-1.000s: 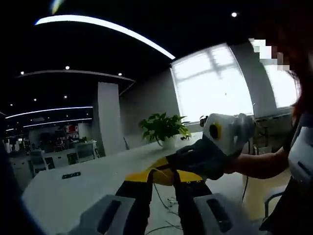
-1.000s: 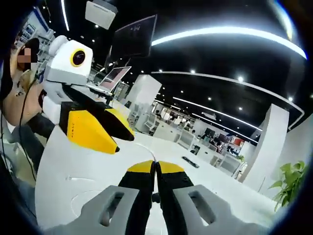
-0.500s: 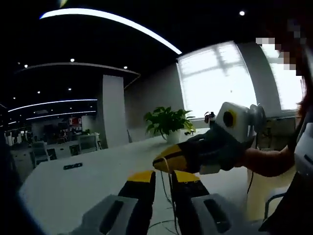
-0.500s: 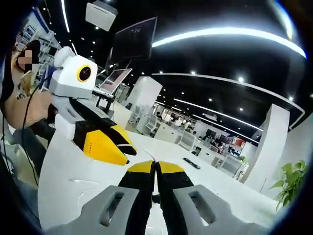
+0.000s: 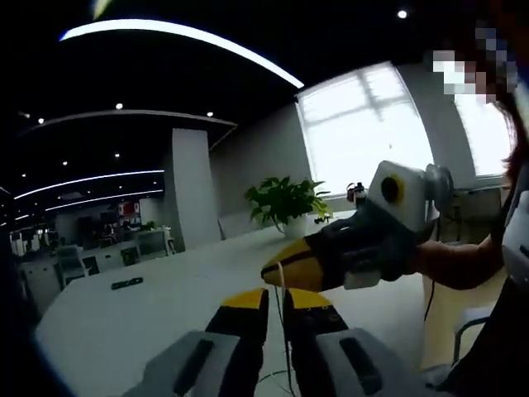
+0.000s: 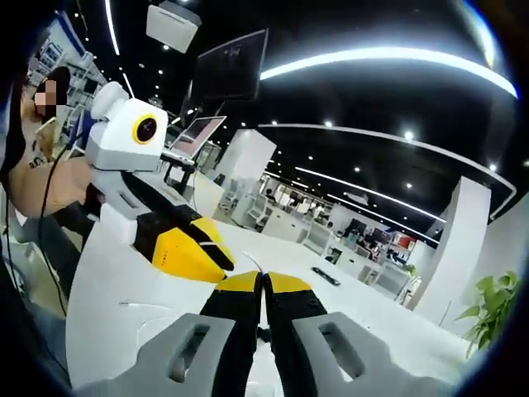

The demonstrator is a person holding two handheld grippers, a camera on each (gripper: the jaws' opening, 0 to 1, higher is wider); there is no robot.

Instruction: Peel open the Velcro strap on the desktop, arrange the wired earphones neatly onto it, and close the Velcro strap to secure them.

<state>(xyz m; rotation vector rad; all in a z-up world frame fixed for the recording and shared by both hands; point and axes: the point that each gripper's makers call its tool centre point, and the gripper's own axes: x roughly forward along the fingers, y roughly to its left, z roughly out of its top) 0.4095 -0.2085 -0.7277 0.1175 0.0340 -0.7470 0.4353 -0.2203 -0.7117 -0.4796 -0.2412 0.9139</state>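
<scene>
My right gripper (image 6: 264, 284) is shut, and the thin white earphone cable (image 6: 257, 265) comes out of its yellow tips. It also reaches in from the right of the left gripper view as the right gripper (image 5: 285, 270), its tip just above my own jaws. My left gripper (image 5: 278, 300) has its jaws nearly together on the earphone cable (image 5: 282, 327), which hangs down toward the white table (image 5: 149, 318). From the left of the right gripper view comes the left gripper (image 6: 216, 252), close to my tips. The black Velcro strap (image 5: 126, 284) (image 6: 324, 275) lies flat, far off on the table.
More earphone cable (image 6: 136, 305) lies looped on the white table (image 6: 107, 273) below both grippers. A potted plant (image 5: 286, 203) stands at the table's far end by a bright window. A laptop (image 6: 192, 132) and a person's arm (image 6: 41, 186) are at the left.
My left jaws have narrowed onto the cable. The two grippers have drawn closer together, tip near tip. The right gripper stays shut.
</scene>
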